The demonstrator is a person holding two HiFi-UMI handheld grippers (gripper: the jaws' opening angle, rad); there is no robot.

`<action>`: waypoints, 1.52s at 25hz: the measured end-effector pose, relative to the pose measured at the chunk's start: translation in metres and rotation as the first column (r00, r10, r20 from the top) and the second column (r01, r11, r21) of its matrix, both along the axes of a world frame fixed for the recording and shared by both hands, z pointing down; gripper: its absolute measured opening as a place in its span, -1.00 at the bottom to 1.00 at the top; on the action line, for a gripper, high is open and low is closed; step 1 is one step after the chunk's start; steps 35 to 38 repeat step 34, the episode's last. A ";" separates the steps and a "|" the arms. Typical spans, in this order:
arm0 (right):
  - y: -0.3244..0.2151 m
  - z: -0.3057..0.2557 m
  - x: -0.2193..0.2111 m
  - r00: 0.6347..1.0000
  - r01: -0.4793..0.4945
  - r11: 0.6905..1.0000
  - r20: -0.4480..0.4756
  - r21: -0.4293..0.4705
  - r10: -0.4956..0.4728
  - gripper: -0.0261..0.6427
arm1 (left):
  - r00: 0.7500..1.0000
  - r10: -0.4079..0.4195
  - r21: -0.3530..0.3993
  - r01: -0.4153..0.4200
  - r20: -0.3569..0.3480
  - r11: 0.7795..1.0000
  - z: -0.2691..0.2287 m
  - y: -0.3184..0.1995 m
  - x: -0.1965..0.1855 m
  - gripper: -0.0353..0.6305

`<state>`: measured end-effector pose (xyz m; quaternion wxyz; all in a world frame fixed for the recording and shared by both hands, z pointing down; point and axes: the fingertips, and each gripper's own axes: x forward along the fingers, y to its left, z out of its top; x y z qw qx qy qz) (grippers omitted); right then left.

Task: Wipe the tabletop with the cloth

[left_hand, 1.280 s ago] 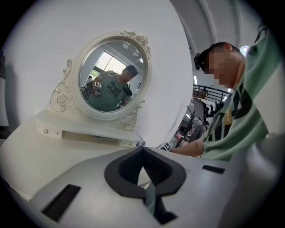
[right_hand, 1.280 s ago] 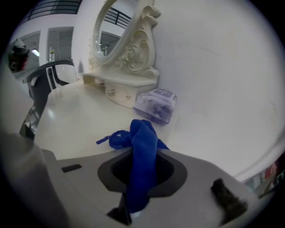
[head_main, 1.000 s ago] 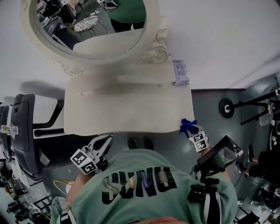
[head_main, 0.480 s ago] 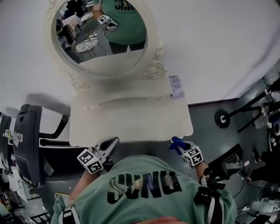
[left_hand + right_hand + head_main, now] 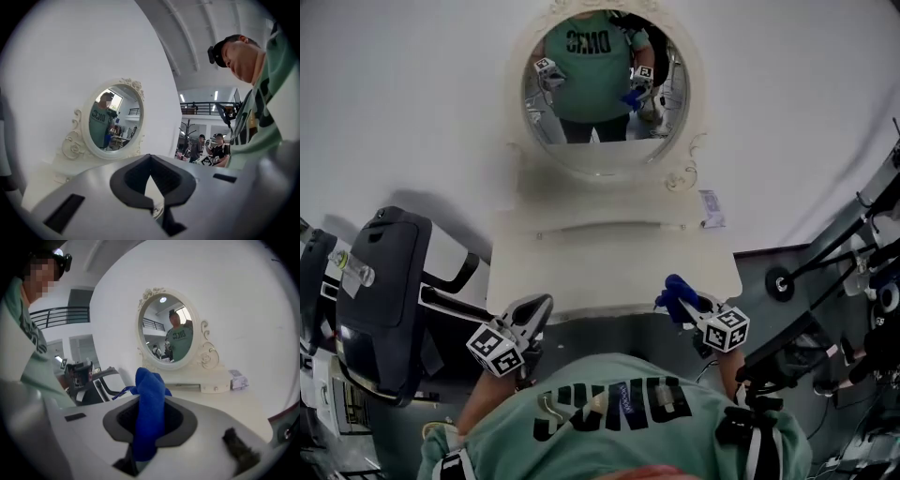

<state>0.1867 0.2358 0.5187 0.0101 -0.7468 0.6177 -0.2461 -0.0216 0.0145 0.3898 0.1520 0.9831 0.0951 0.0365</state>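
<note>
A cream dressing table (image 5: 609,262) with an oval mirror (image 5: 600,89) stands in front of me against a white wall. My right gripper (image 5: 680,298) hangs over the table's front right corner, shut on a blue cloth (image 5: 673,289). In the right gripper view the cloth (image 5: 149,404) stands up between the jaws of that gripper (image 5: 147,427), with the tabletop (image 5: 225,399) beyond it. My left gripper (image 5: 542,305) is at the table's front left edge, jaws together, holding nothing. In the left gripper view it (image 5: 152,190) points toward the mirror (image 5: 116,119).
A small packet (image 5: 711,208) lies at the table's back right corner, also seen in the right gripper view (image 5: 238,378). A black chair (image 5: 380,291) stands close on the left. A round stand base (image 5: 783,281) and rods are on the floor to the right.
The head view has swung so the table and mirror sit lower and further right. The right gripper with the cloth has come in over the table's front right corner. The left gripper has hardly moved.
</note>
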 end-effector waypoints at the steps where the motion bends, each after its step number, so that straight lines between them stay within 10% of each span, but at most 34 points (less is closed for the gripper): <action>1: -0.008 -0.015 -0.011 1.000 -0.025 0.999 0.007 0.032 0.025 -0.72 | 1.000 -0.006 0.009 0.006 -0.004 1.000 -0.003 -0.009 -0.017 -0.90; 10: -0.039 -0.096 -0.058 0.993 -0.097 0.989 -0.051 0.111 0.103 -0.72 | 0.997 -0.062 0.041 0.064 -0.036 0.997 -0.015 -0.037 -0.088 -0.90; 38: -0.044 -0.102 -0.022 0.989 -0.053 0.997 -0.134 0.055 0.060 -0.72 | 0.993 -0.115 -0.012 0.115 -0.039 0.993 -0.007 -0.026 -0.054 -0.90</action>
